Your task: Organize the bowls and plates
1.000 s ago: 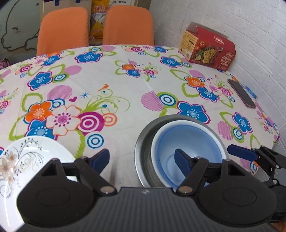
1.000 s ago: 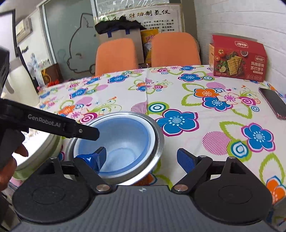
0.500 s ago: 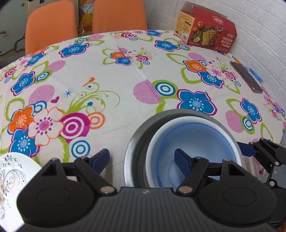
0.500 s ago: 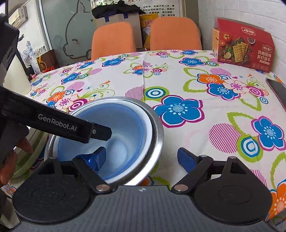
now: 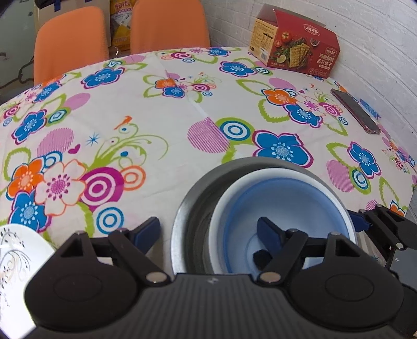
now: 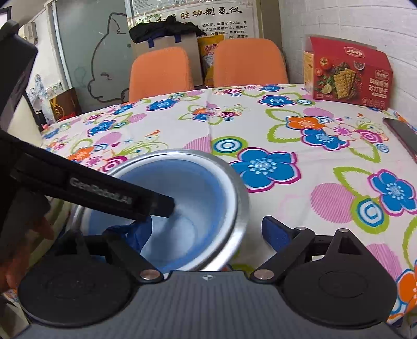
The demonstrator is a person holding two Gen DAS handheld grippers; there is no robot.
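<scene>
Blue plastic bowl (image 5: 284, 208) nested in round steel bowl (image 5: 192, 198), rim straddled at nine o'clock by spread left gripper (image 5: 208, 232), at three o'clock by spread right gripper (image 6: 208, 230).

Floral table (image 5: 182, 125) — metal bowl (image 5: 192, 198), plate (image 5: 15, 250), phone (image 5: 355, 110), box (image 5: 297, 54).

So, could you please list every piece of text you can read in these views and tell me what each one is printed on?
"GenRobot.AI", blurred: side of the left hand-held gripper, in the right wrist view.
"胜功制氢仪": heading of the wall poster; its smaller lines are too small to read.
"苏打饼干": front of the red cracker box; its logo and remaining print are too small.
Yellow bag between the orange chairs: lettering unreadable.
</scene>
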